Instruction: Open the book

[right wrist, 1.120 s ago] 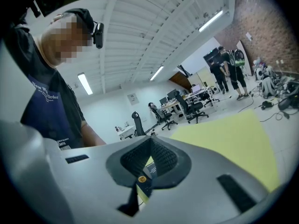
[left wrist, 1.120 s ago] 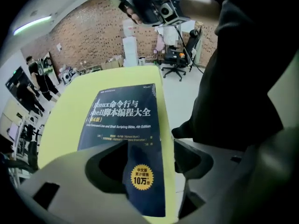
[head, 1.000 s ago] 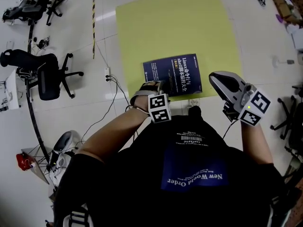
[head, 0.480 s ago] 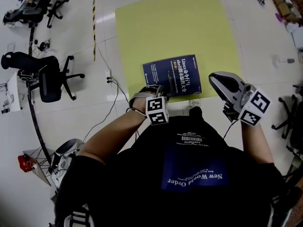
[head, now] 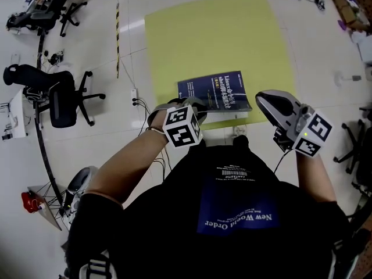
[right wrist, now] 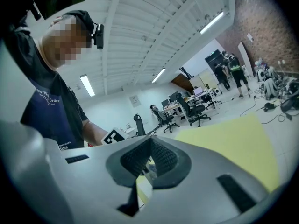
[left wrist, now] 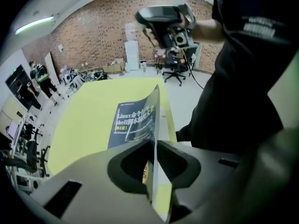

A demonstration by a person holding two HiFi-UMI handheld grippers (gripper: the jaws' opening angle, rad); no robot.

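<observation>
1. Left gripper [left wrist: 154,146]: jaws closing, pinching the front cover [left wrist: 136,118] at its near edge, mid-frame.
2. The cover bows upward. A slow arc toward the spine seems best, or the thin sheet may slip or crease.
3. Book [head: 216,93]: centre of the head view, on the lower edge of the yellow mat [head: 215,34].
4. Right gripper [right wrist: 150,141]: pressed together, empty, to the right of the book in the head view.

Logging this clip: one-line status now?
left gripper: jaws closing on cover | cover: lifted | book: on mat | right gripper: shut, empty
</observation>
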